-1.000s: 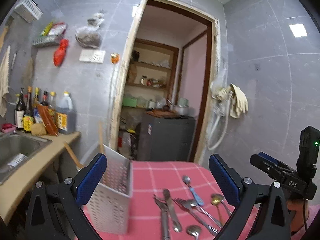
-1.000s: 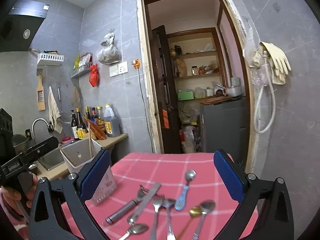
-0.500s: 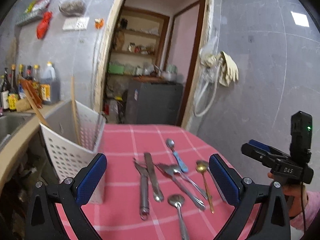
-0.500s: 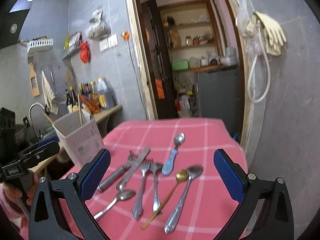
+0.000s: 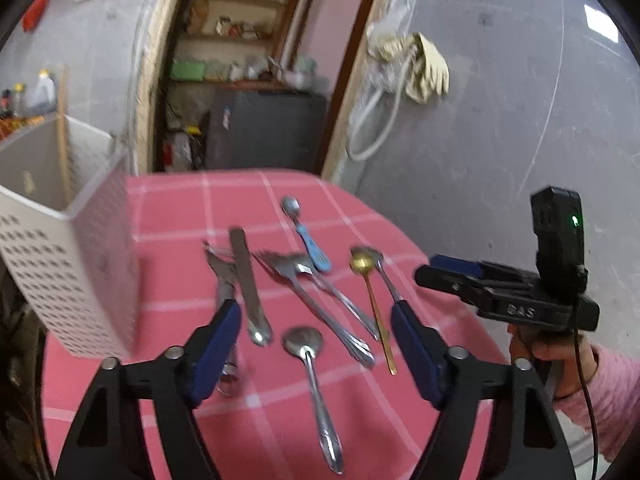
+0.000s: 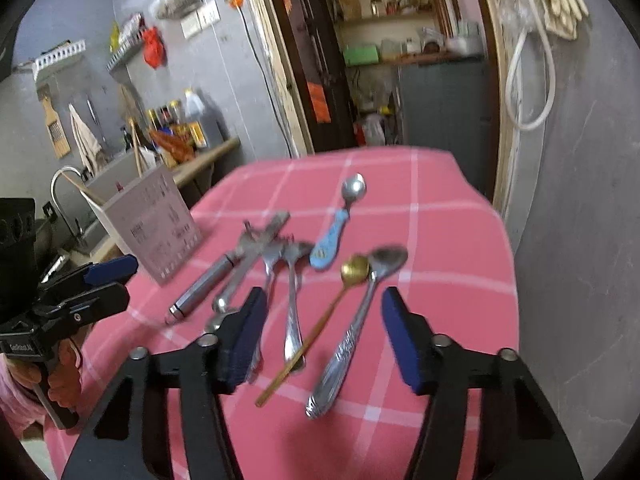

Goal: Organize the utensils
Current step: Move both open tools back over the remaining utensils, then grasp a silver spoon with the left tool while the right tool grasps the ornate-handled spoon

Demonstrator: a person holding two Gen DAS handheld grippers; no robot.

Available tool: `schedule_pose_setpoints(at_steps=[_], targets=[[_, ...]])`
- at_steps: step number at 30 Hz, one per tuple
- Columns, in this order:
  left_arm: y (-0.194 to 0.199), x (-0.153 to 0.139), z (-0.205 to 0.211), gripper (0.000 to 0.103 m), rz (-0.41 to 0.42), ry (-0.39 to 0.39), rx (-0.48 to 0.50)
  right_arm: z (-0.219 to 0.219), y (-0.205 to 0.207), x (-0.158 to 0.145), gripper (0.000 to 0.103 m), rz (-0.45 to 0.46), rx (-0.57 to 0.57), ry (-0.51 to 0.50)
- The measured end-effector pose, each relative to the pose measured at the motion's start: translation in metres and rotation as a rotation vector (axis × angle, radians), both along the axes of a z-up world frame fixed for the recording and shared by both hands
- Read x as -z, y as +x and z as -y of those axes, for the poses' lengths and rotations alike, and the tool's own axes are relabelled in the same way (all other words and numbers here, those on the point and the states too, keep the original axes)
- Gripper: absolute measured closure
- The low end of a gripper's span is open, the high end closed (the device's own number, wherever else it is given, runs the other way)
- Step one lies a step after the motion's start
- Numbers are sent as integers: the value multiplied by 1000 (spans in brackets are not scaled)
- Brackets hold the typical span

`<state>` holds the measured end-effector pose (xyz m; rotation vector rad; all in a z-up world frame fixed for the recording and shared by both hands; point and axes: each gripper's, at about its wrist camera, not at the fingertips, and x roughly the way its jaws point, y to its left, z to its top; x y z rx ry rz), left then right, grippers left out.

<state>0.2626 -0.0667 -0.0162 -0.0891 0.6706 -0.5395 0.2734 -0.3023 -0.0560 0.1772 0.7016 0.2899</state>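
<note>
1. Left tongs (image 5: 316, 324): jaws narrower than a second ago, having just been closing; still apart and holding nothing, above the utensils.
2. Right tongs (image 6: 322, 320): likewise just been closing, apart, empty; gold spoon (image 6: 354, 268) and patterned spoon (image 6: 372, 284) lie beneath the gap.
3. Utensils: knife (image 5: 246, 280), forks (image 5: 304, 284) and blue-handled spoon (image 5: 310, 240) lie loose on the pink checked tabletop (image 5: 280, 420), now fuller in view than earlier.
4. White perforated caddy (image 5: 72, 268): stands at the tabletop's left edge, beside the utensils.
</note>
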Motion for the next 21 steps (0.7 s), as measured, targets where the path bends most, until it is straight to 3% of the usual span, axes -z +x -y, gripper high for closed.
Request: schedule_pose_setpoints(at_steps=[3,10,15,18,21], targets=[[5,12,11,48,-62,25,39,0,6,12,69,-52,-4,-2],[16,33,28,64,-169,112,61,-3,19,34,76,-143,-19,10],[24,44,29,68,-230,127,40,-6,23,42,80,-169,-15,6],[27,50,30,71,-258,144,35,-7,22,43,91,-178,-13,-4],[28,50,31,74,-260,147,37,-5,20,44,95,-192,-24,10]])
